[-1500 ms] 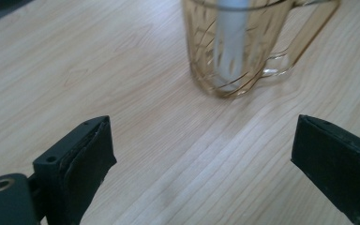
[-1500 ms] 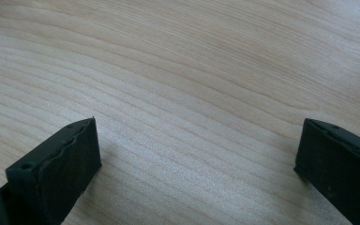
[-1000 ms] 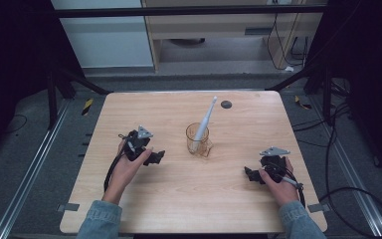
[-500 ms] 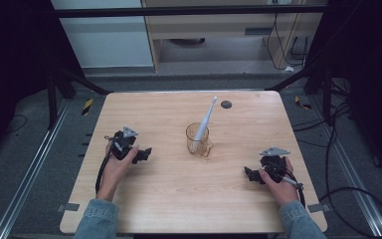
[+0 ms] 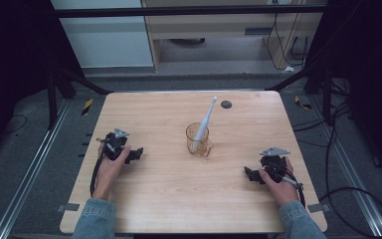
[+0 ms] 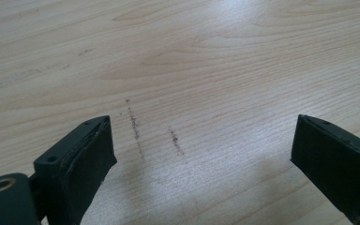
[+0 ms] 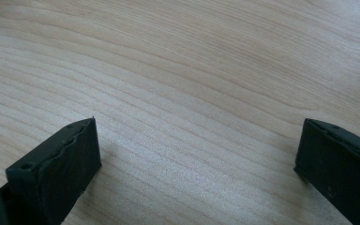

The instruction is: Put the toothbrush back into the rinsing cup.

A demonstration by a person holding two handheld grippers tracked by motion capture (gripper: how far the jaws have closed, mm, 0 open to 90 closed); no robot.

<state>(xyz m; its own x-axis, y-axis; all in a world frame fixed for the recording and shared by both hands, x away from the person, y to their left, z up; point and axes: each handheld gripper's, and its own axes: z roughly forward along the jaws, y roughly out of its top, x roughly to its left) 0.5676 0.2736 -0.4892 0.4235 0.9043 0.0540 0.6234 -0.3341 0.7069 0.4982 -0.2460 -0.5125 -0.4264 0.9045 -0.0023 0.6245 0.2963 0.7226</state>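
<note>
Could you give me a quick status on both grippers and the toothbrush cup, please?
Left gripper and right gripper open, empty, low over the table. Toothbrush leans in the cup, untouched. Nothing in the way.

A white toothbrush [image 5: 205, 118] stands in a clear amber cup [image 5: 198, 140] on the pale wood-grain table [image 5: 169, 189]; both tools are black.
</note>
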